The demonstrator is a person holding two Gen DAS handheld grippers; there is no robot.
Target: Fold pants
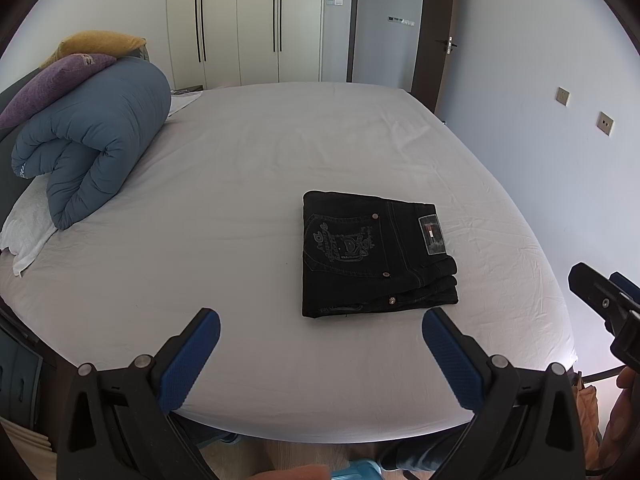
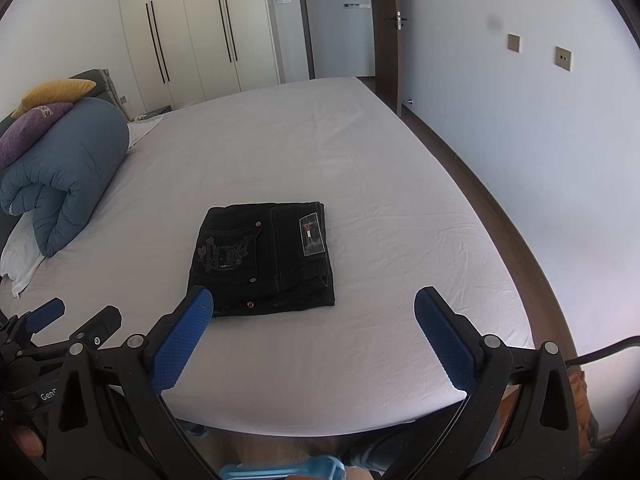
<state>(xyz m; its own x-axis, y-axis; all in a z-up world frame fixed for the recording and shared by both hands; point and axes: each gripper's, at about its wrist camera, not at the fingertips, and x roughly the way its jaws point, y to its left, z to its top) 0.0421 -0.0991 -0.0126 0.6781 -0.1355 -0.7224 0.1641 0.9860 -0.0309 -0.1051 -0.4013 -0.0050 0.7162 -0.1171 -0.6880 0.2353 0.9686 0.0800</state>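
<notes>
The black pants (image 1: 372, 256) lie folded into a compact rectangle on the white bed sheet (image 1: 240, 208), back pocket embroidery and waist label facing up. They also show in the right wrist view (image 2: 264, 256). My left gripper (image 1: 320, 324) is open and empty, held just short of the pants' near edge. My right gripper (image 2: 314, 304) is open and empty, also just short of that near edge, its left finger pad (image 2: 180, 340) overlapping the pants' corner in the view. The right gripper (image 1: 608, 304) shows at the right edge of the left wrist view.
A rolled blue duvet (image 1: 92, 144) with a purple pillow (image 1: 52, 84) and a yellow pillow (image 1: 100, 42) sits at the bed's left. A white towel (image 1: 28, 236) lies under it. Wardrobes (image 1: 240, 20) and a door (image 1: 388, 20) stand behind. A wall (image 2: 540, 120) runs along the right.
</notes>
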